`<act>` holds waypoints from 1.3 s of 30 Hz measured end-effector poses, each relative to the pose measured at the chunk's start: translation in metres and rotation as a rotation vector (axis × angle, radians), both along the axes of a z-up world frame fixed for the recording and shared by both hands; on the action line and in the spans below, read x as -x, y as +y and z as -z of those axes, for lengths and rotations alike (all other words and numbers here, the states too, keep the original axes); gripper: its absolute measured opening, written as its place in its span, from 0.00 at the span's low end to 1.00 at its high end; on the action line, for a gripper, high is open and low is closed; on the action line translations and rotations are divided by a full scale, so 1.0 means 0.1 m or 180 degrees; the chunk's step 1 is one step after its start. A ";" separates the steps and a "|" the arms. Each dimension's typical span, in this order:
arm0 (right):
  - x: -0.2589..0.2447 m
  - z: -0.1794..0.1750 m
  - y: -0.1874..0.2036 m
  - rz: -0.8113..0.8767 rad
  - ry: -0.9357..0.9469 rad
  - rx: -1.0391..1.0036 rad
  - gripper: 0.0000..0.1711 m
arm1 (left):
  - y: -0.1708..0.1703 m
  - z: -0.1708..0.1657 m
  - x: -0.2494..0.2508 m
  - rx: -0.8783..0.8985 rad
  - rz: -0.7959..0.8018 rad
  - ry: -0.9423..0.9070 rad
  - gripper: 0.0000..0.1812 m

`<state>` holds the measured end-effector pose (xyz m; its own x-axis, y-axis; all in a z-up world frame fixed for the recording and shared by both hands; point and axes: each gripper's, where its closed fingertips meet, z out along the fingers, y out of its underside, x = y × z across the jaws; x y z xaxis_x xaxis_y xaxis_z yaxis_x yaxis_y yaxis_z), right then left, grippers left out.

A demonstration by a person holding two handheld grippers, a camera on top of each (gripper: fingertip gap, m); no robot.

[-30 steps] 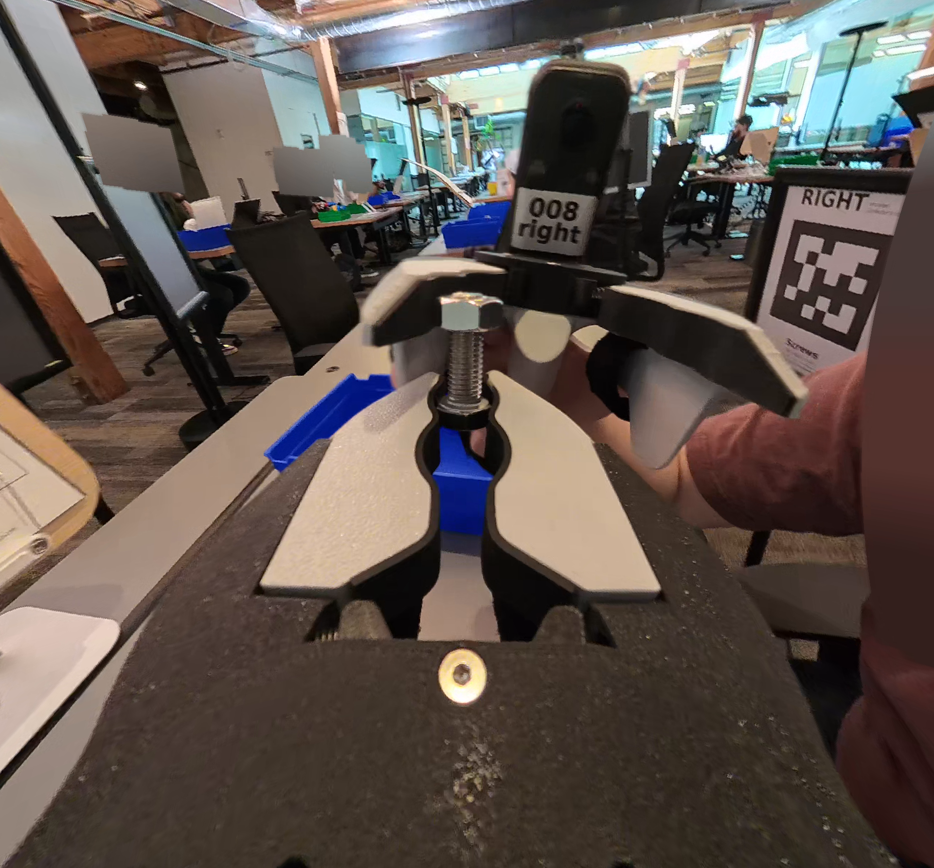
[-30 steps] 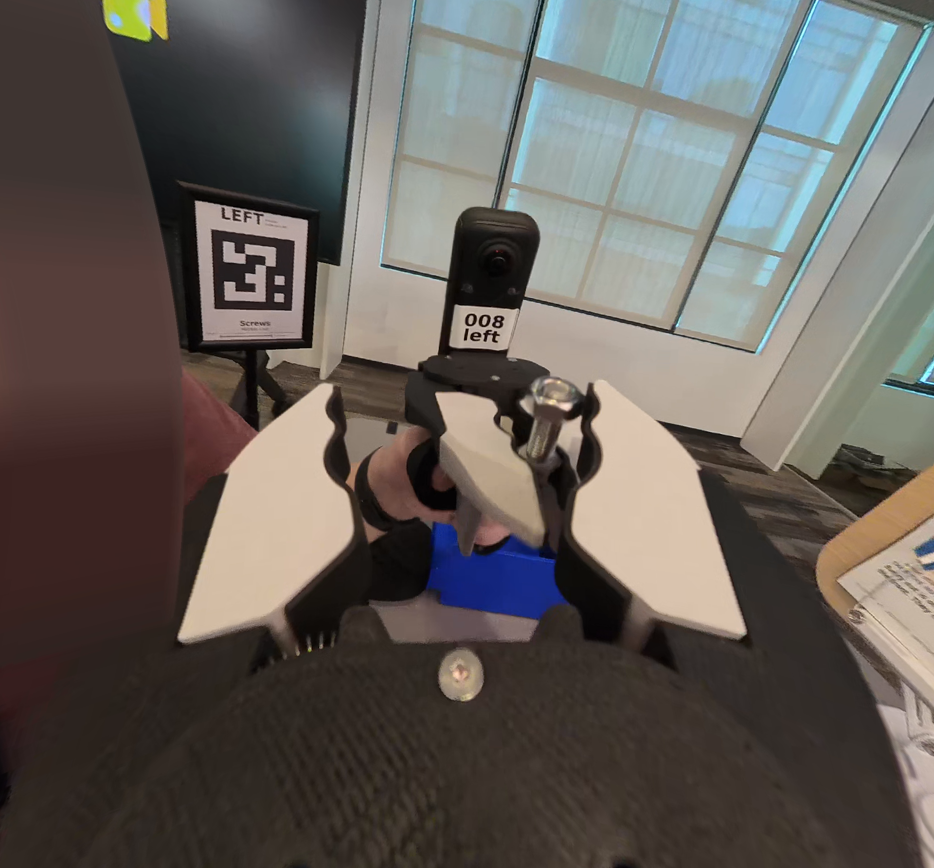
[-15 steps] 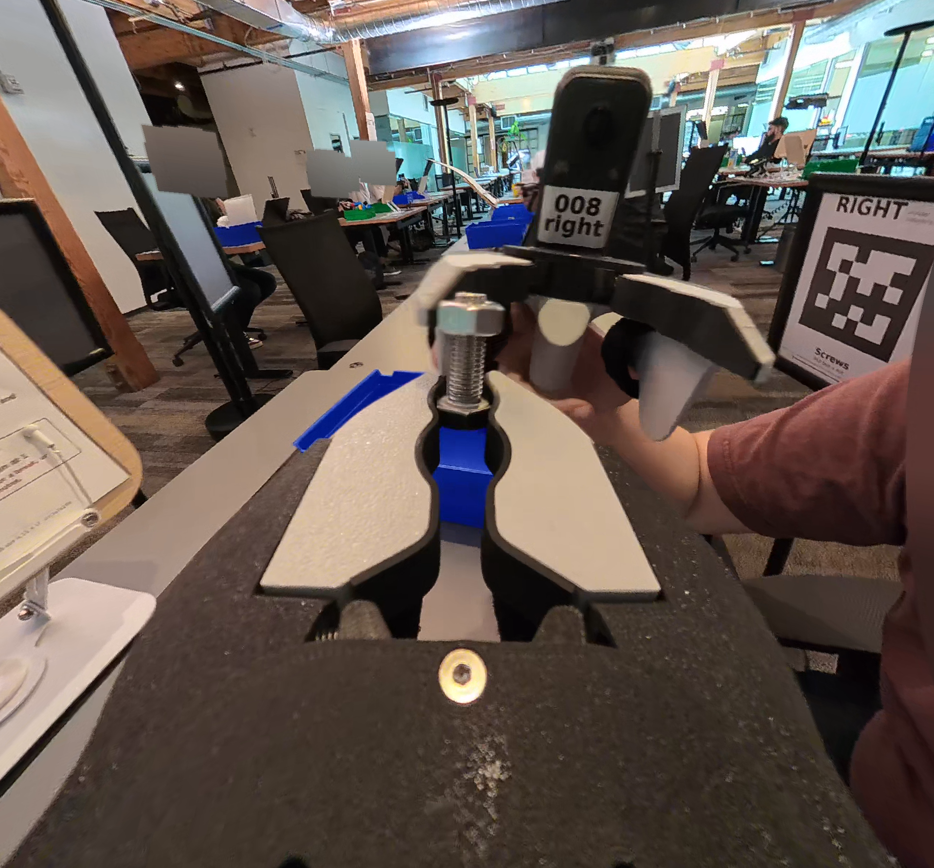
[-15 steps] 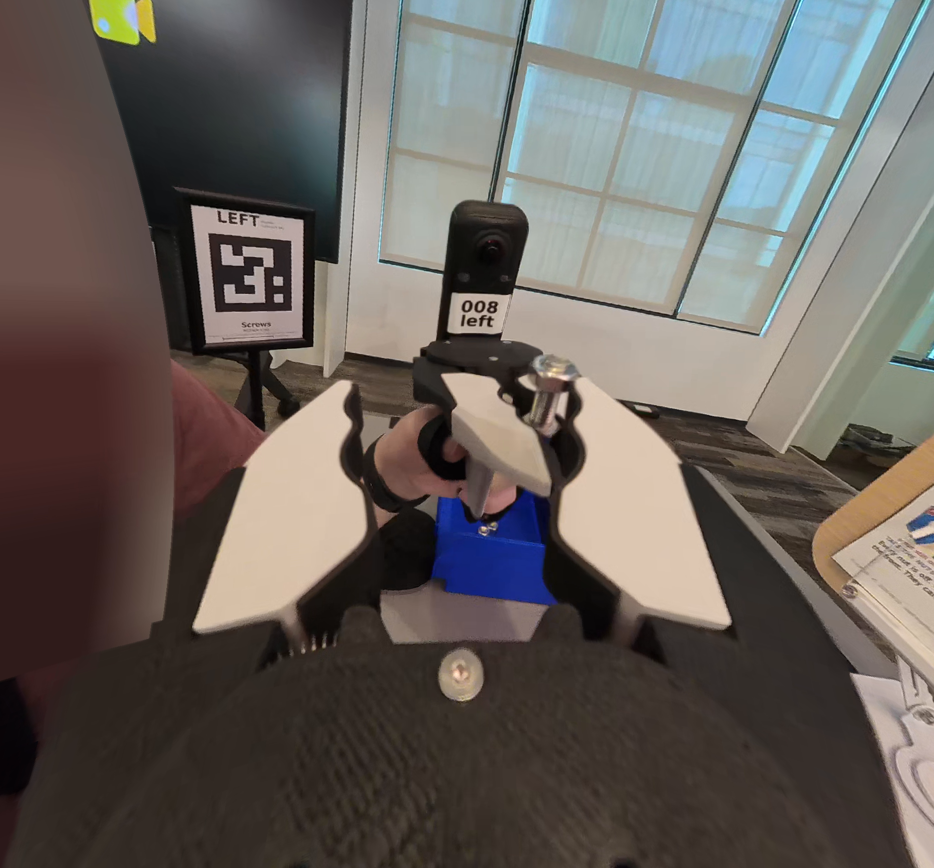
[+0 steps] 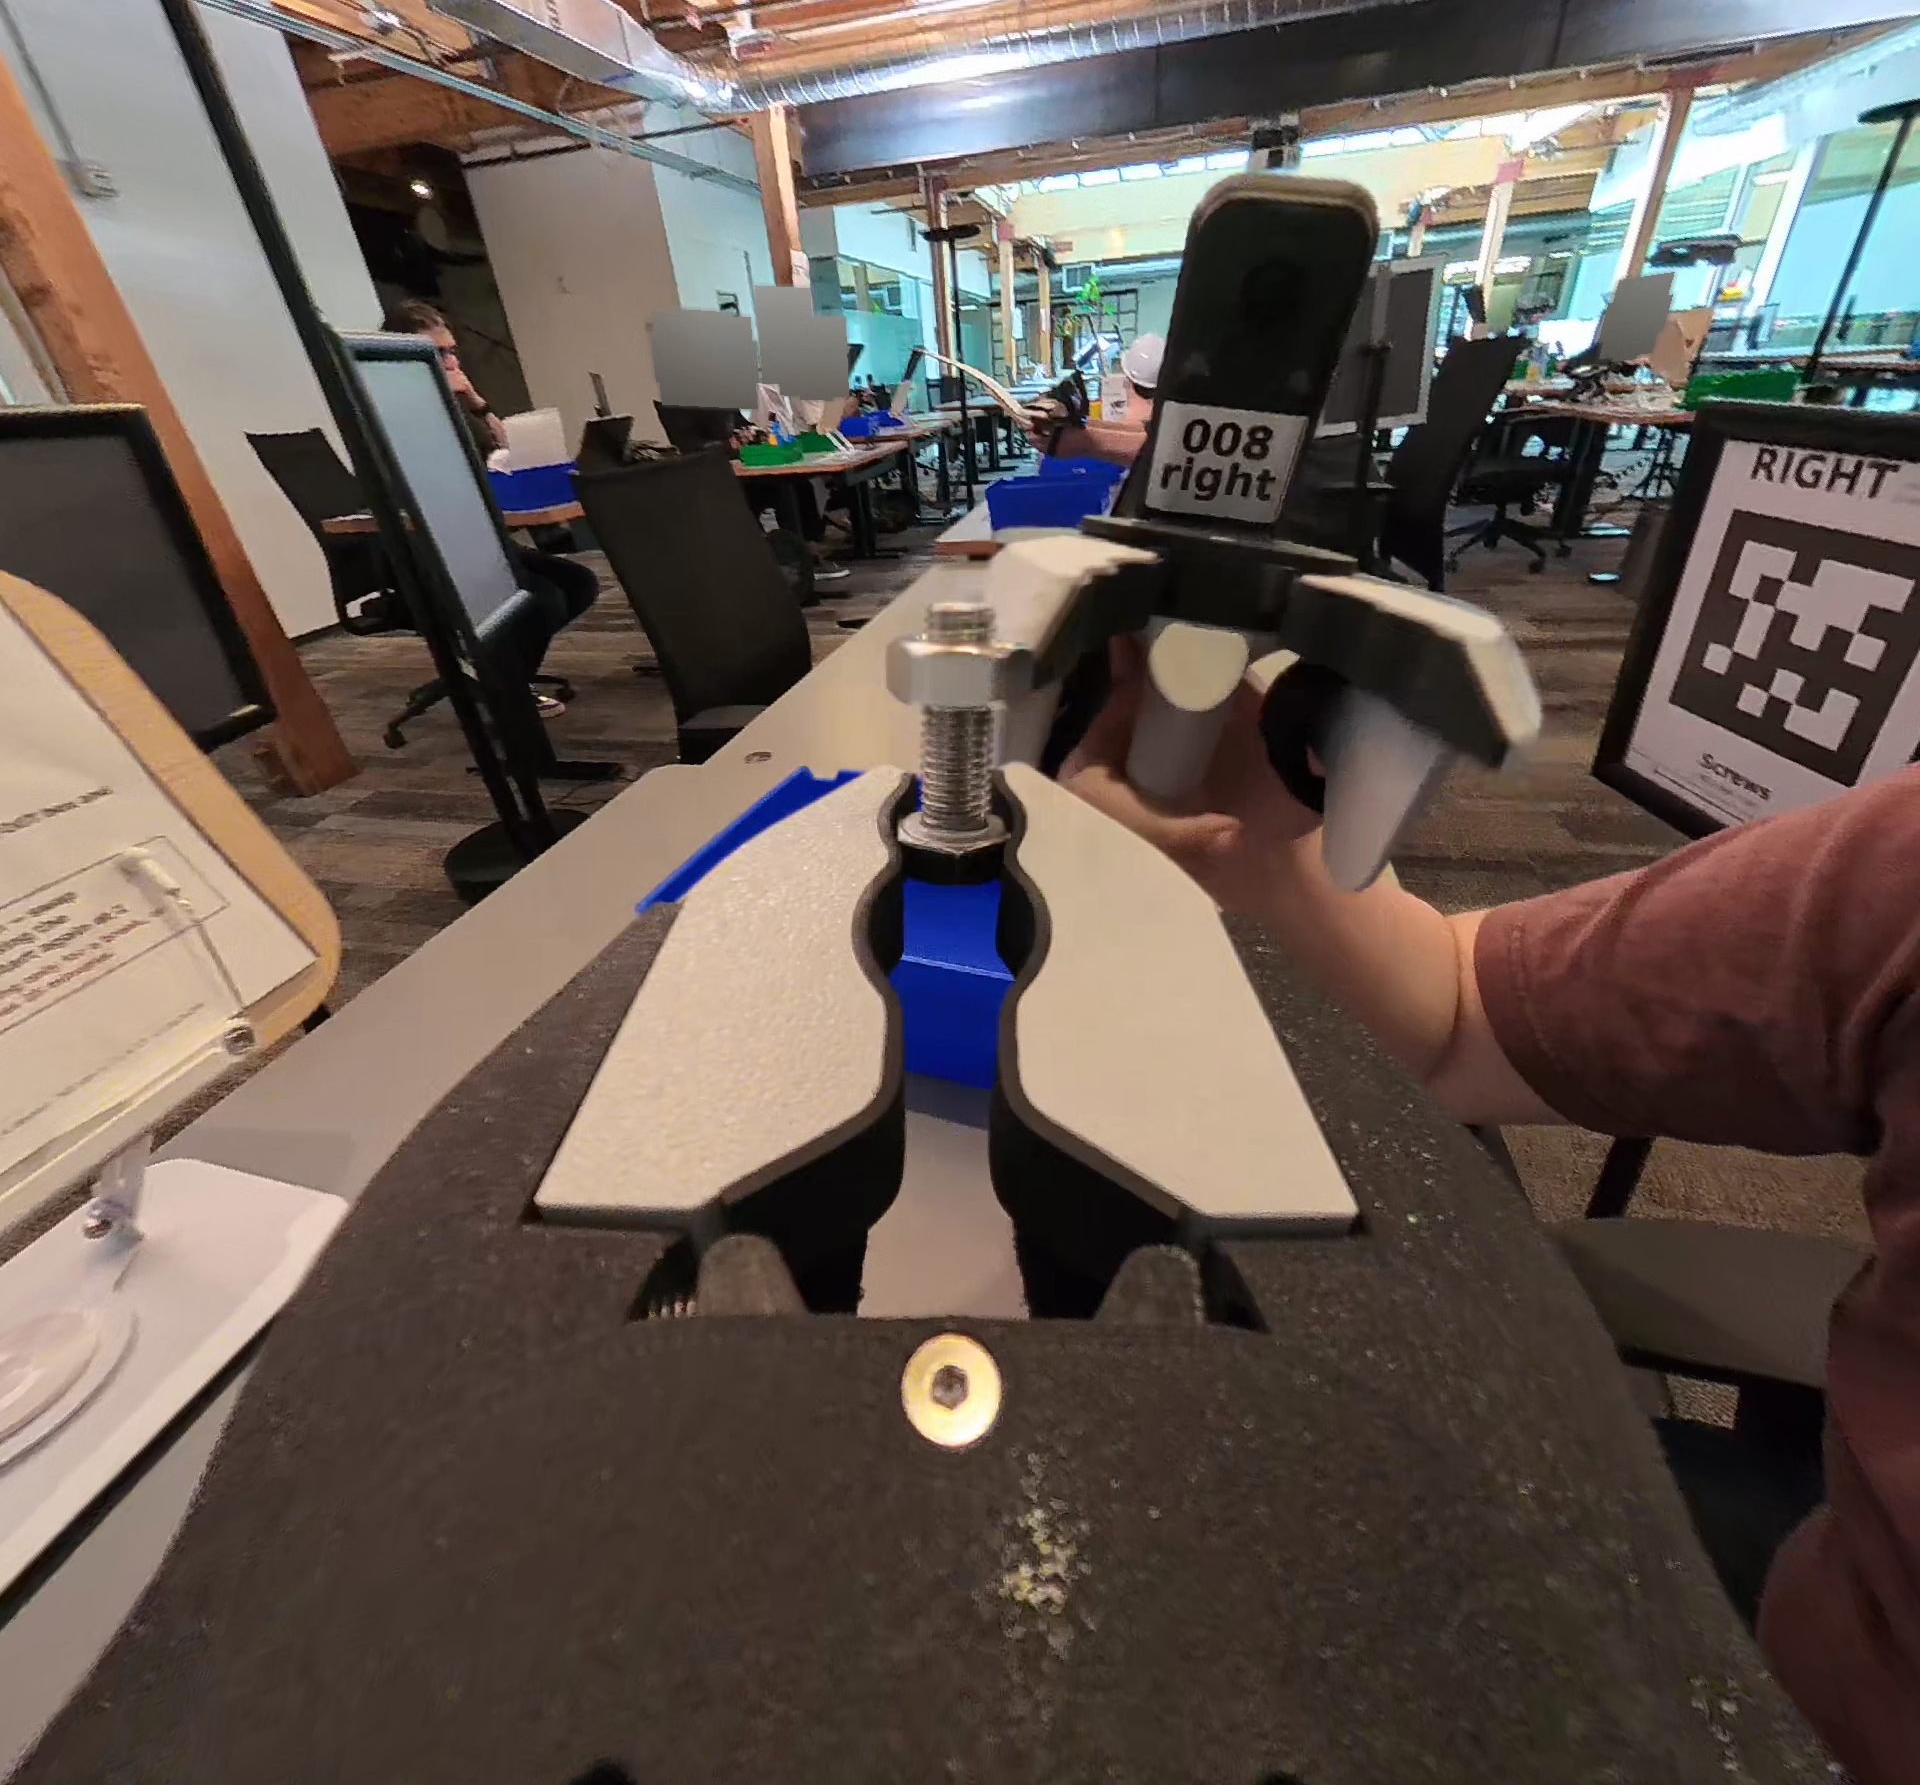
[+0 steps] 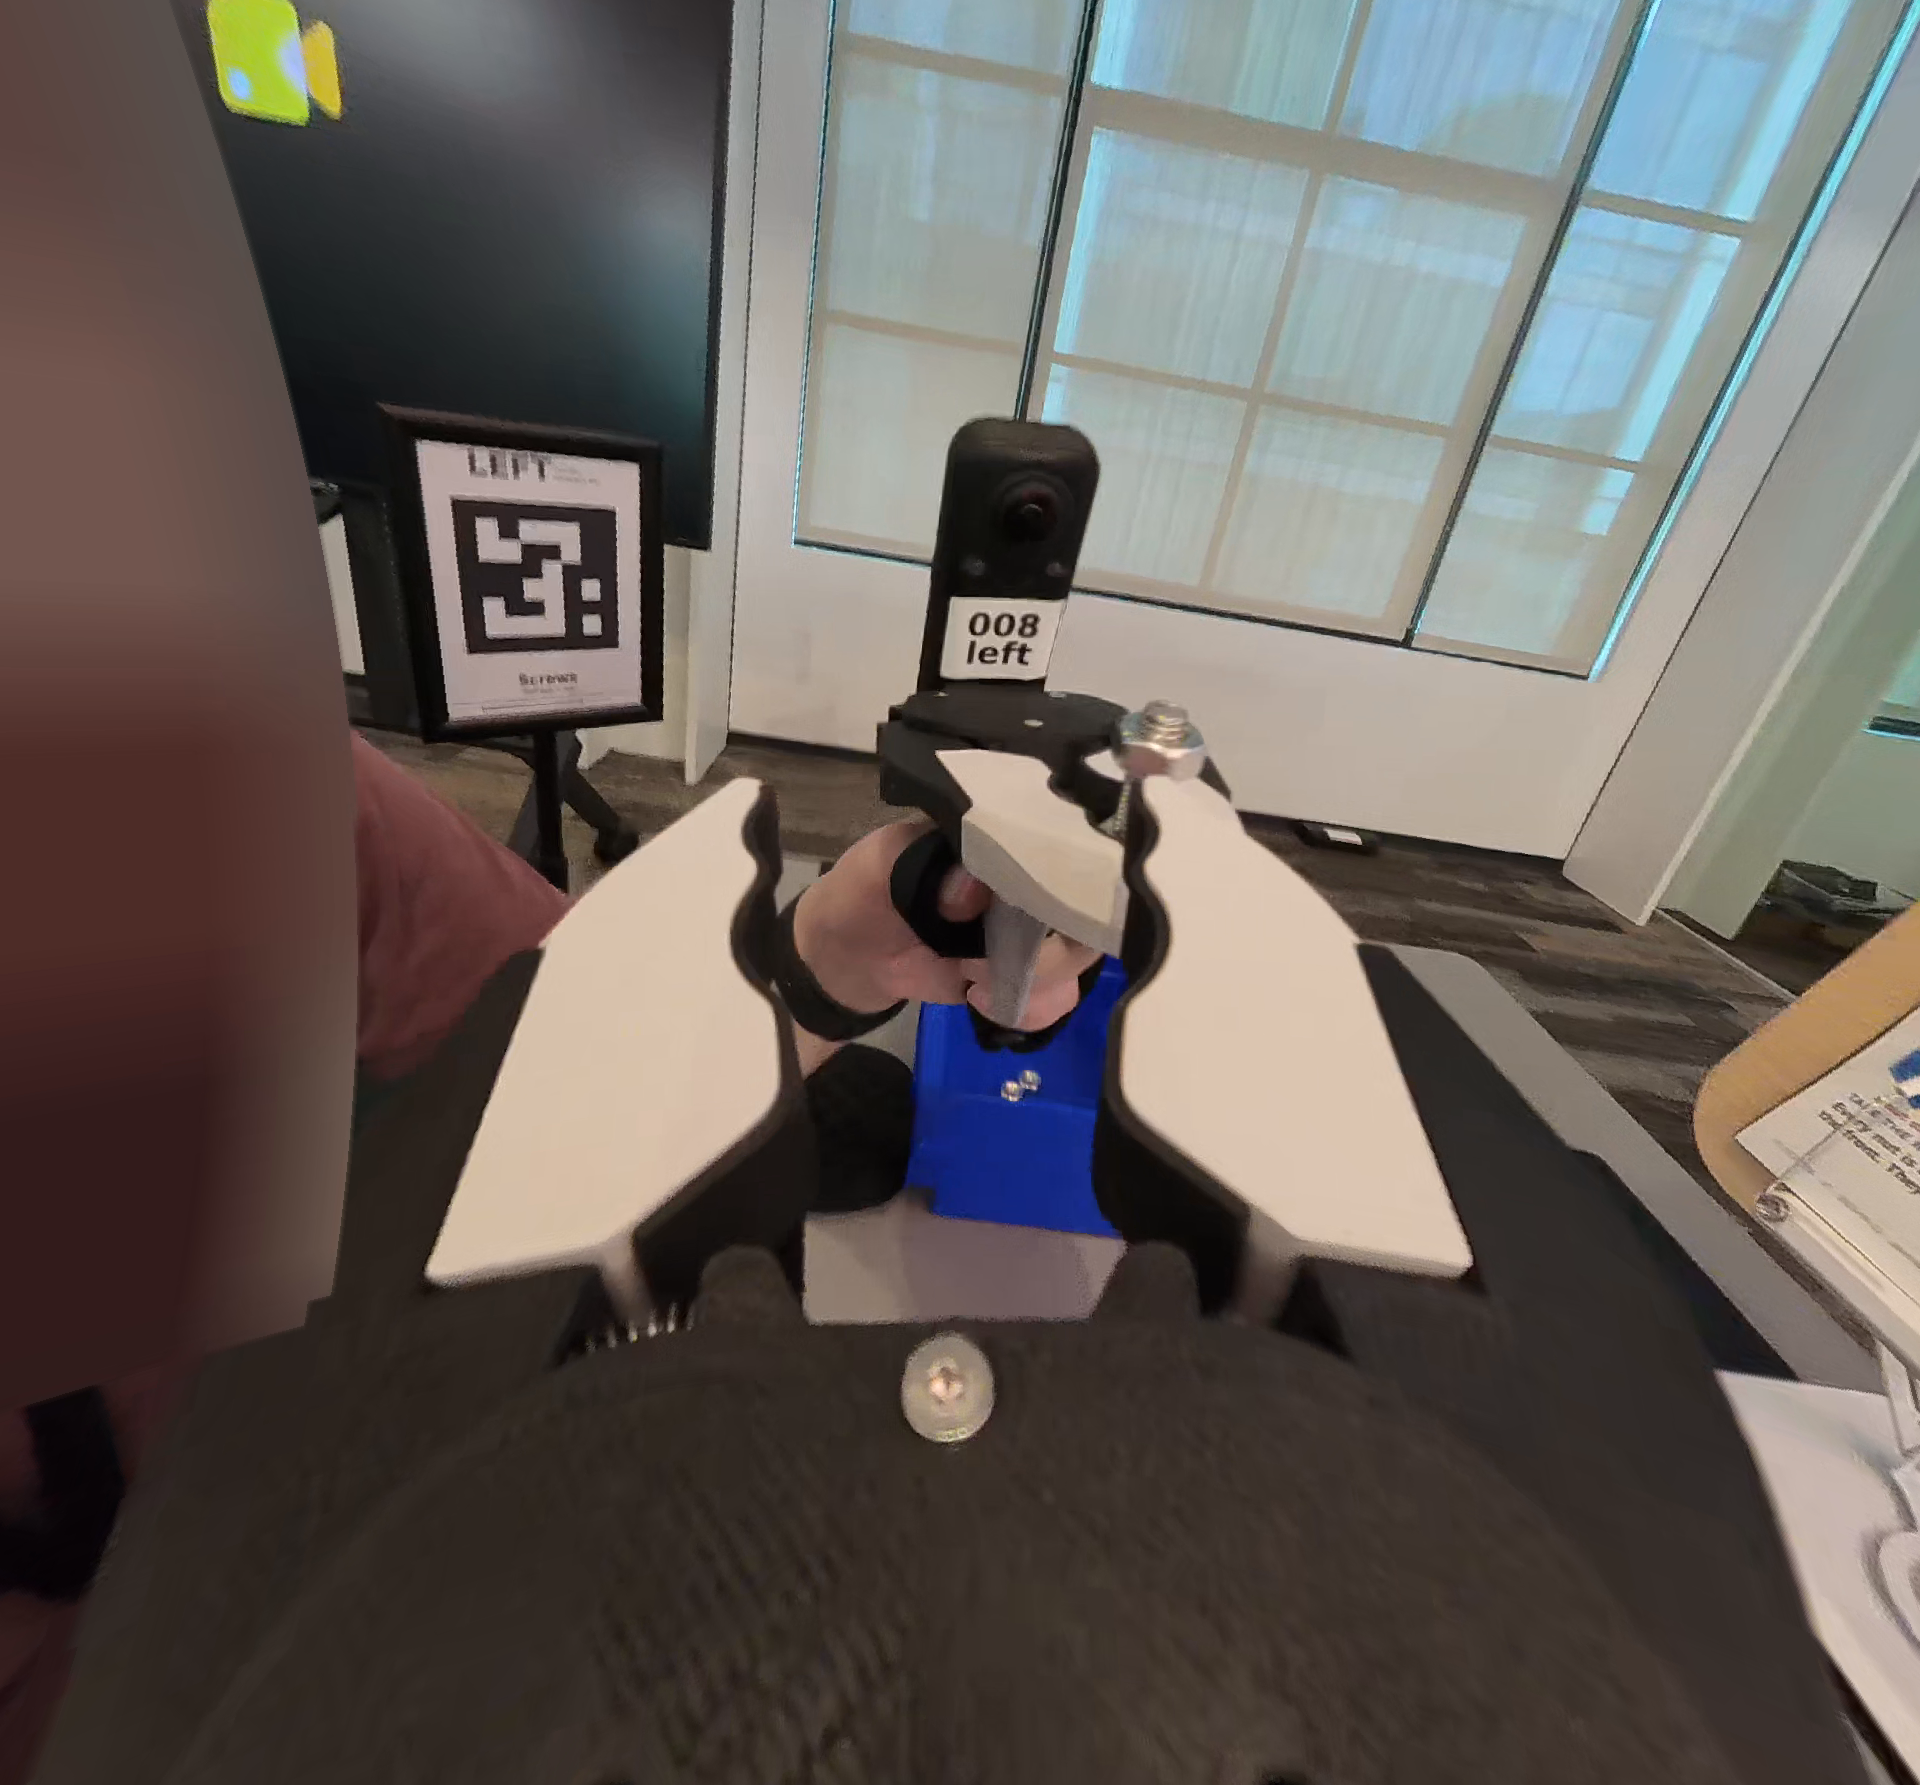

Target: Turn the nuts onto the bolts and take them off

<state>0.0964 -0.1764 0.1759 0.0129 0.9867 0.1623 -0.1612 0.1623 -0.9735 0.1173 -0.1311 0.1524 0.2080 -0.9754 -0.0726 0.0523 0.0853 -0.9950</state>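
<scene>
Steel bolt point(image 5: 954, 779) is held upright at frame centre by the left gripper point(image 5: 951, 836); the right gripper's point(image 6: 951, 878) jaws are spread wide beside the nut point(image 5: 940, 673).

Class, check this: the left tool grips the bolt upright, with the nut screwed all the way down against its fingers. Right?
Not quite. The left tool does grip the bolt upright, but the nut sits near the top end, well above the fingers. The left wrist view shows it.

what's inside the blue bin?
Right wrist view shows two small silver nuts on the blue bin floor. The rest of its inside is hidden by the left gripper and the hand.
</scene>
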 end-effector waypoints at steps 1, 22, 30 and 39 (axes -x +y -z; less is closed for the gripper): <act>-0.01 -0.02 0.02 0.0015 0.0055 0.0036 0.38 | 0.01 -0.01 0.02 0.0004 0.0002 0.0002 0.07; 0.03 0.02 0.17 0.0248 0.0113 0.0054 0.33 | -0.17 0.07 -0.14 0.0043 0.0294 0.0114 0.07; 0.06 0.11 0.26 -0.0007 0.0121 0.0421 0.12 | -0.23 0.08 -0.17 -0.0066 0.0348 0.0159 0.07; 0.04 0.09 0.25 -0.0236 0.0267 0.0483 0.06 | -0.22 0.08 -0.18 0.0047 0.0418 0.0096 0.11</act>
